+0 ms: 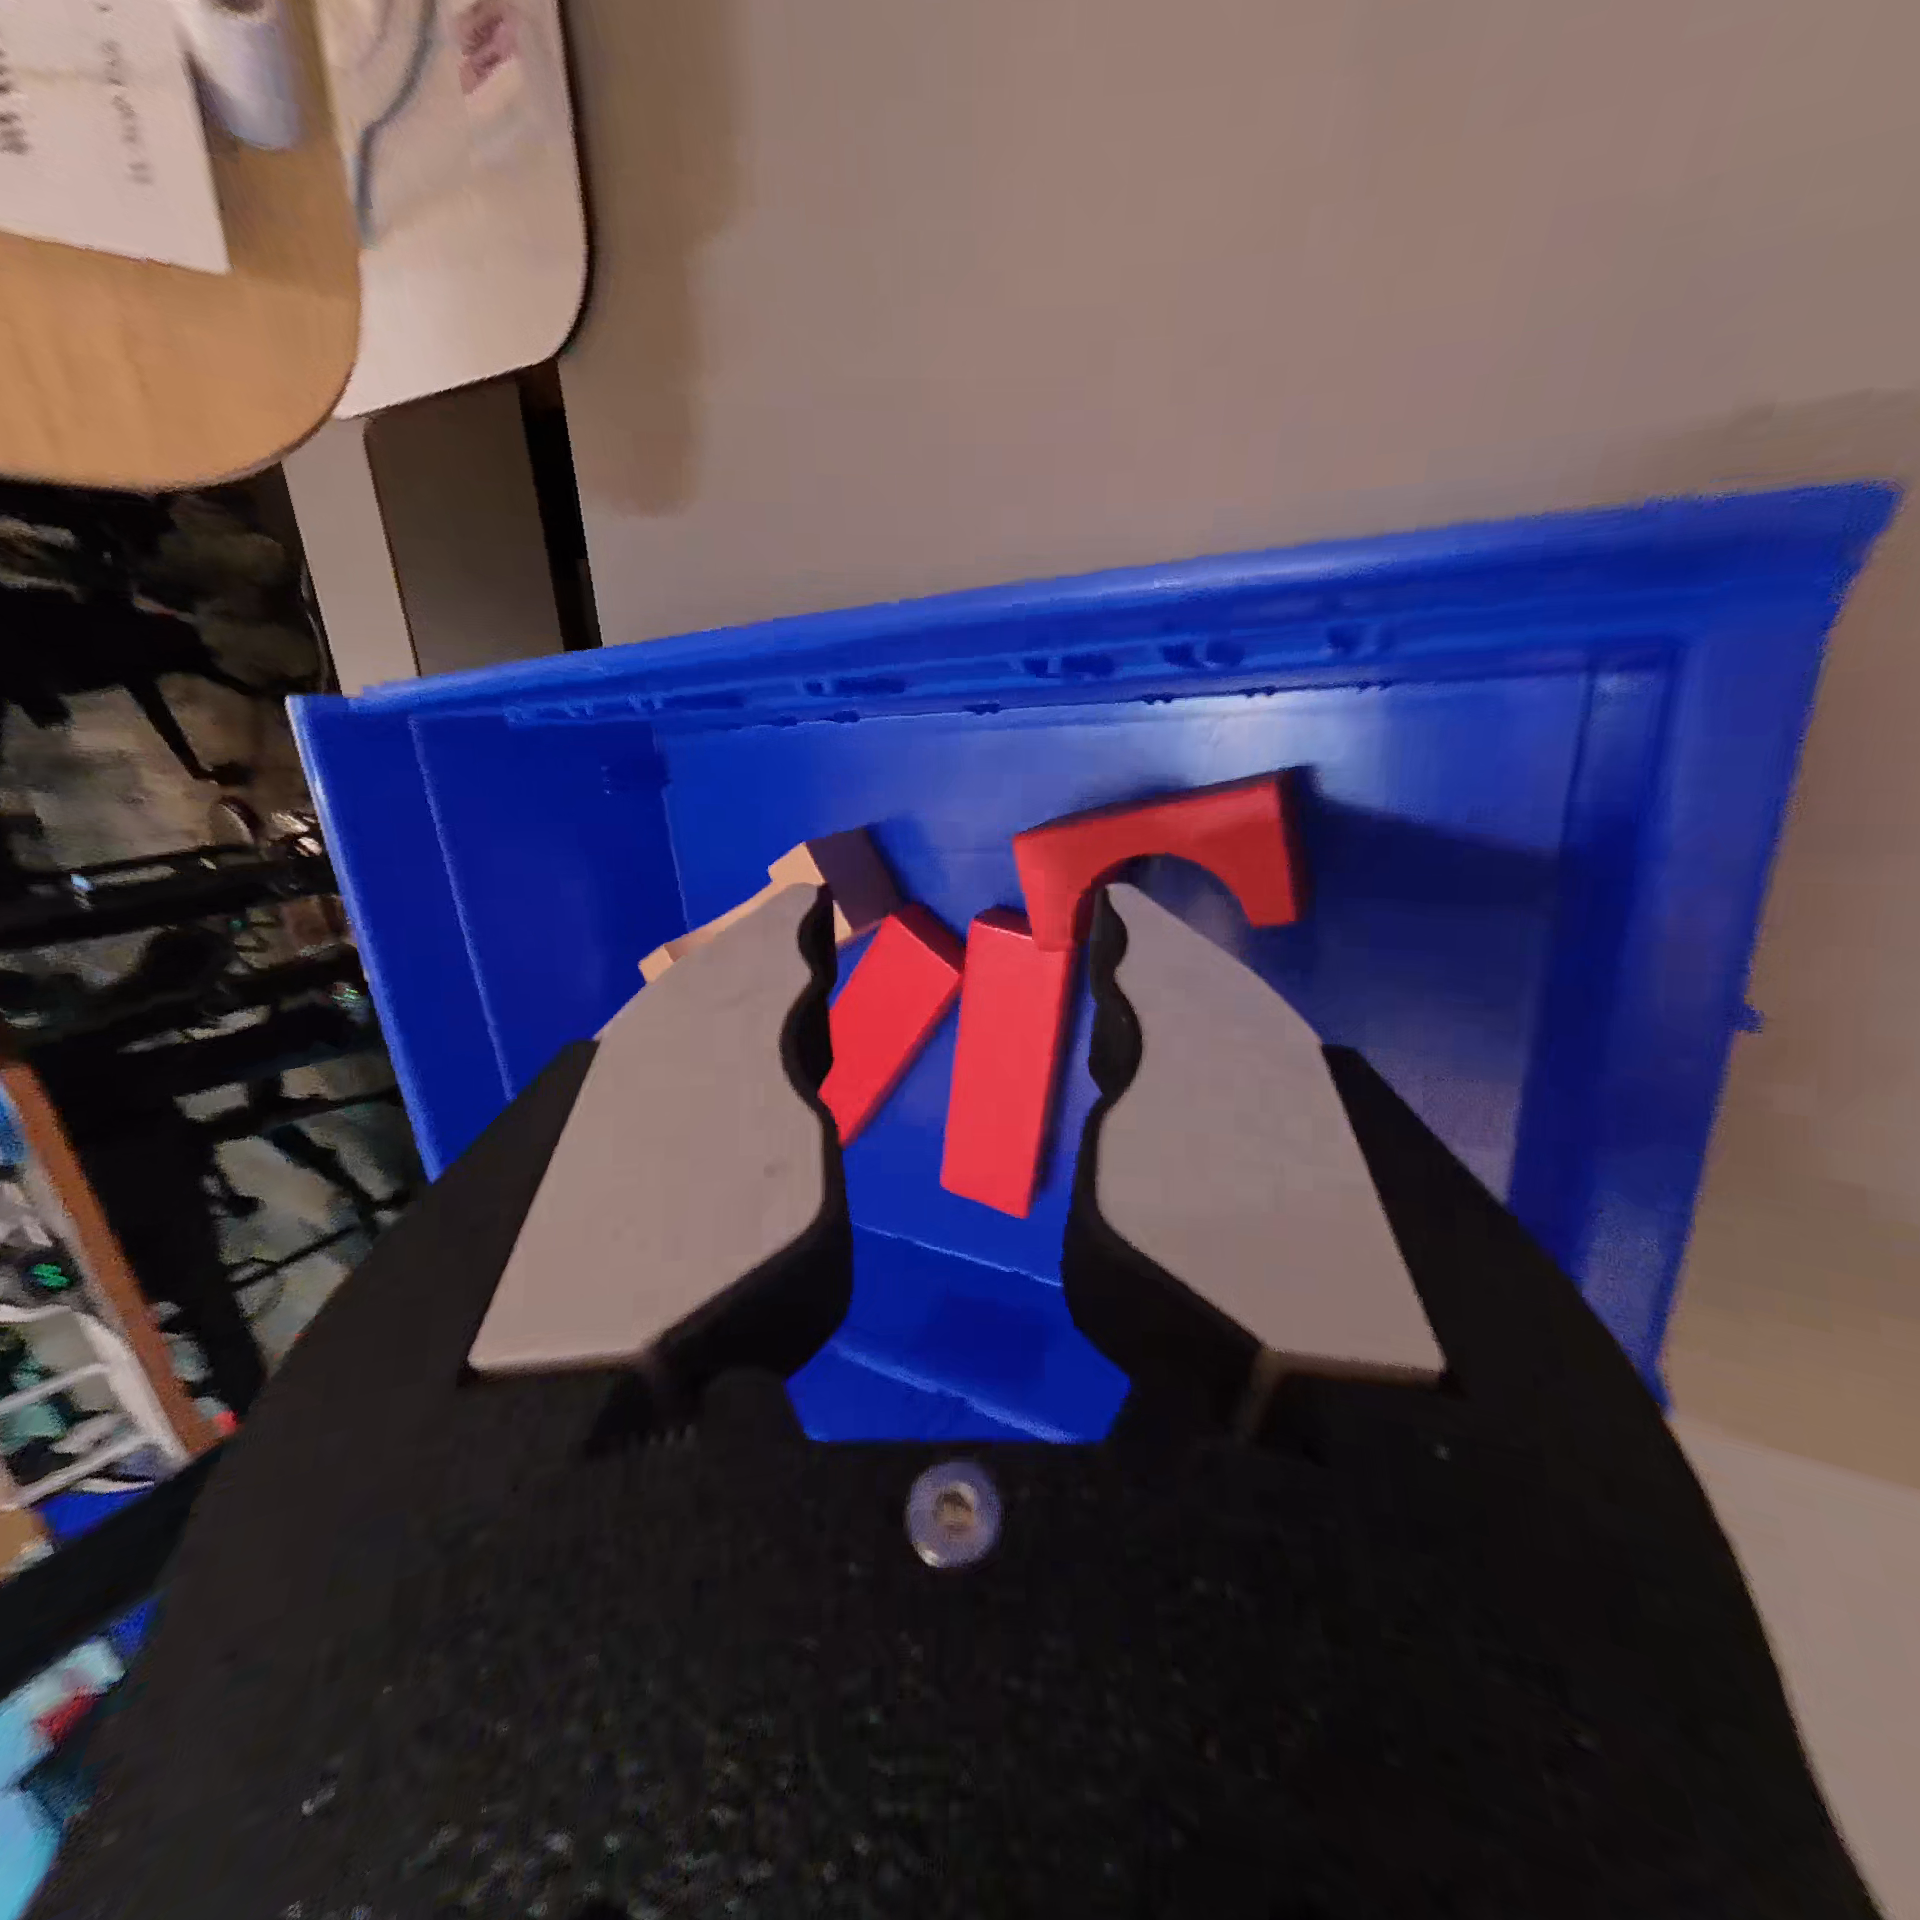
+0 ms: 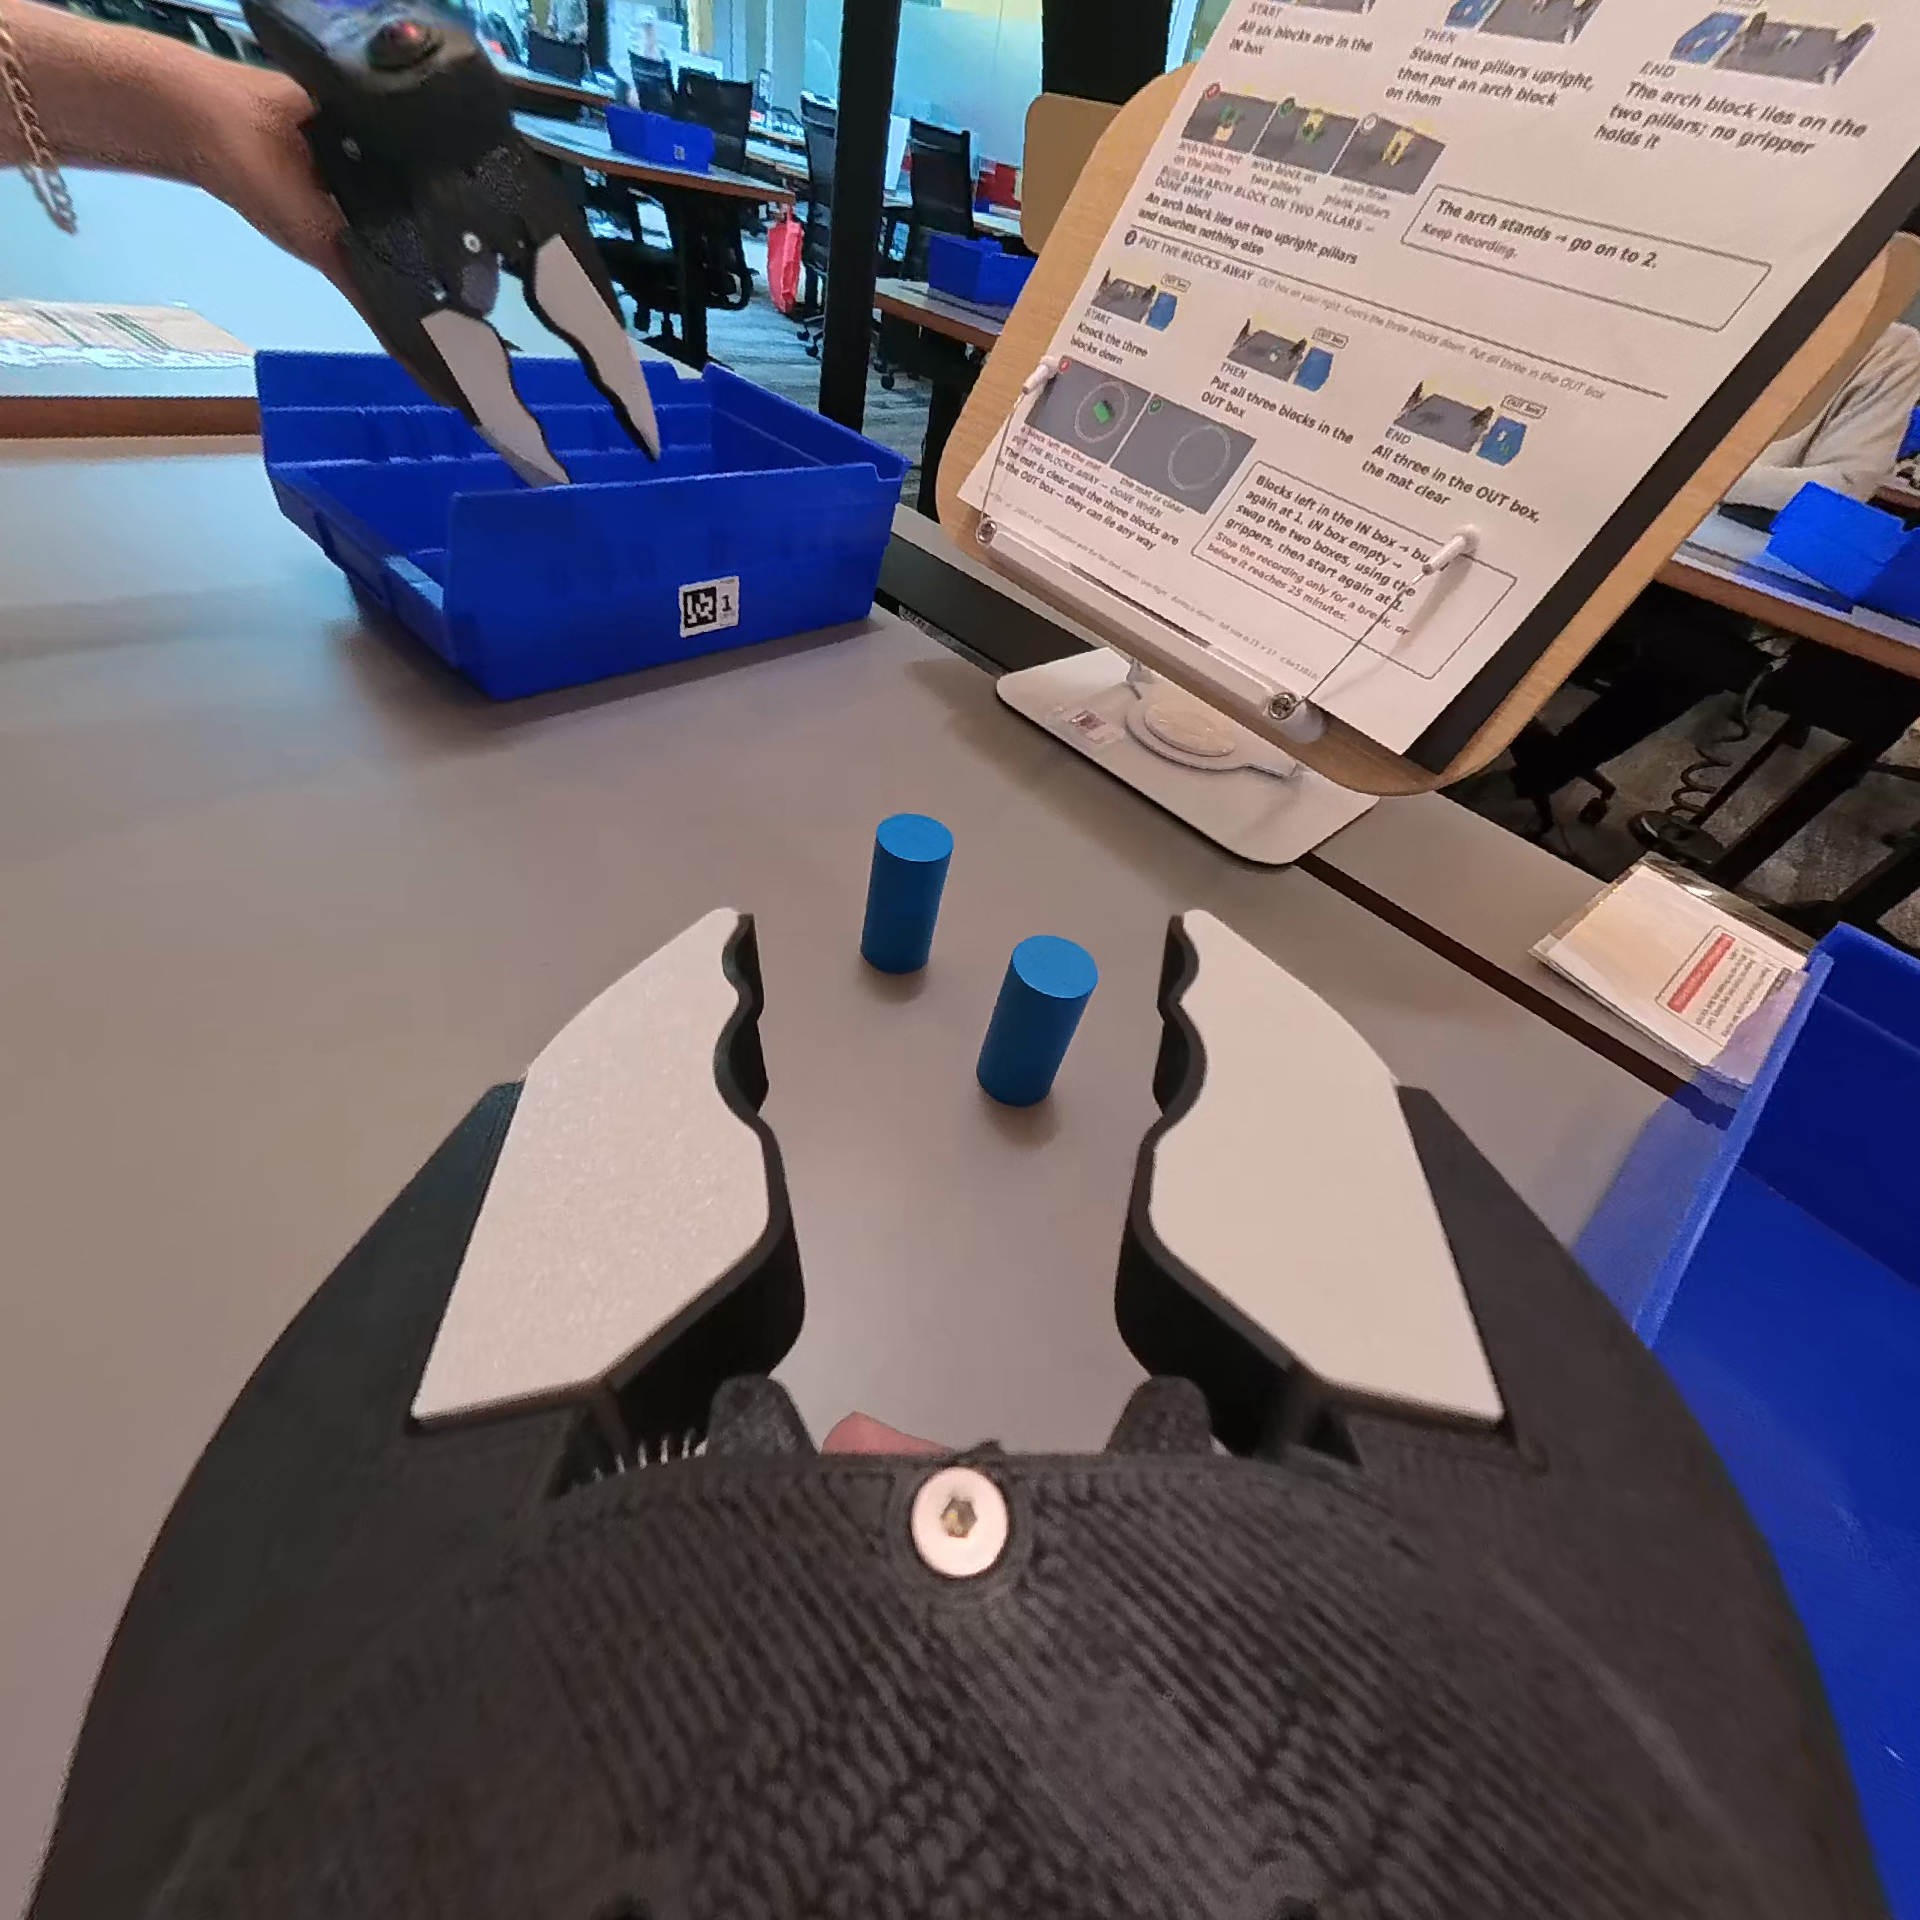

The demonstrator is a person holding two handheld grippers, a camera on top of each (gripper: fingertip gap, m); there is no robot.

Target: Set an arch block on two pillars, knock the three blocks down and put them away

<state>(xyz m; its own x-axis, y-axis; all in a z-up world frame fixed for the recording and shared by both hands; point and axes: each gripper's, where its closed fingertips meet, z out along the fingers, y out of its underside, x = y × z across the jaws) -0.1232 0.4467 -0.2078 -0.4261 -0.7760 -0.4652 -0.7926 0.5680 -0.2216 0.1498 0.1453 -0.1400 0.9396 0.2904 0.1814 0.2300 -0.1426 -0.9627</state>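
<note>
Red arch block (image 1: 1164,847) is lying at the far end of the blue bin (image 1: 1621,935), one leg touching a red plank (image 1: 1003,1070); a second red block (image 1: 888,1013) and a tan piece (image 1: 800,868) are crowding in just left. I am hanging my left gripper (image 1: 961,904) spread over them, pinching nothing. My judgement: going in square and closing across the arch's flat faces would avoid dragging the plank. My right gripper (image 2: 956,935) is hovering spread, empty, near two upright blue cylinders (image 2: 906,891) on the grey table (image 2: 312,883). Document stand (image 2: 1195,769) beyond.
</note>
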